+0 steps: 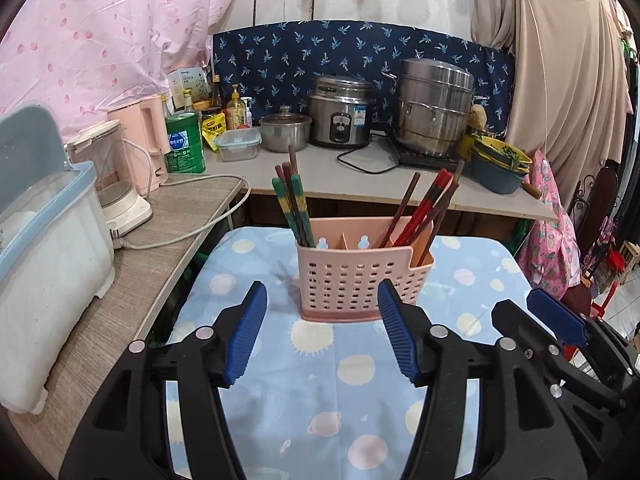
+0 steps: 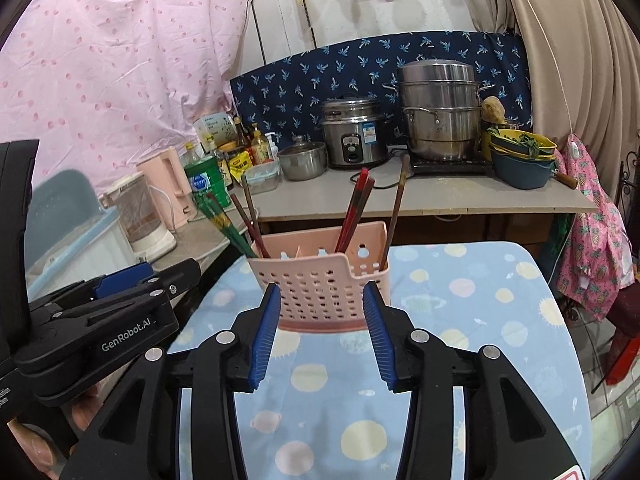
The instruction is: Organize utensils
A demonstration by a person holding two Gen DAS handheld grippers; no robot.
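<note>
A pink perforated utensil holder (image 1: 356,280) (image 2: 324,284) stands on the small table with the blue planet-print cloth (image 1: 352,380) (image 2: 460,320). Green-and-yellow and dark chopsticks (image 1: 294,204) (image 2: 236,220) stand in its left compartment. Red and brown chopsticks (image 1: 424,208) (image 2: 360,208) lean in its right compartment. My left gripper (image 1: 322,300) is open and empty, just in front of the holder. My right gripper (image 2: 320,300) is open and empty, its blue pads either side of the holder's front. The right gripper also shows at the right edge of the left wrist view (image 1: 532,312).
A counter (image 1: 360,176) behind the table carries a rice cooker (image 1: 344,112), a steel steamer pot (image 1: 436,108), a small pot, bottles and stacked bowls (image 1: 500,164). On the left counter stand a kettle (image 1: 116,184), a pink jug and a white bin (image 1: 44,272). Clothes hang at right.
</note>
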